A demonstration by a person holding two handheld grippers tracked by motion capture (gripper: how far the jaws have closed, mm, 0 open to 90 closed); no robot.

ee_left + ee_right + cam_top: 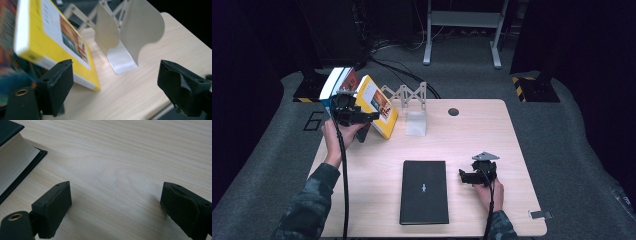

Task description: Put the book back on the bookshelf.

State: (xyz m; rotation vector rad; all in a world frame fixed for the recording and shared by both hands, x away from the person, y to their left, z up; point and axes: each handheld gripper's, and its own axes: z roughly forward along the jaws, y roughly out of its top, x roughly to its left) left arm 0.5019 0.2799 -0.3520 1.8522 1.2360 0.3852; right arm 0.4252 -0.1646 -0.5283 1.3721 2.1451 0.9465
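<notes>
Left gripper (371, 117) is held up at the counter's (472, 135) far left corner, just beside the yellow book (377, 102). In the left gripper view its jaws stand wide apart with nothing between them; the pads press on nothing. The yellow book (62, 42) stands tilted, leaning back to the left against other books (337, 82), its lower edge resting on the counter (140, 82). The near jaw sits close in front of the book's bottom edge; contact cannot be confirmed.

The white bookend (416, 117) stands upright on the counter just right of the yellow book, apart from it, with a grey scissor-lattice part rising behind it. In the left gripper view the bookend (130, 32) shows a curved upright plate and a flat foot on the wood.

Right gripper (463, 176) rests low at the counter's near right, just right of the black book (424, 191), which lies flat and closed near the front edge. In the right gripper view its jaws are spread wide over bare counter (125, 157), holding nothing; the black book's (15, 157) page edge lies at the upper left, apart from the jaws.

A small dark round hole (453, 111) marks the counter's far side.
</notes>
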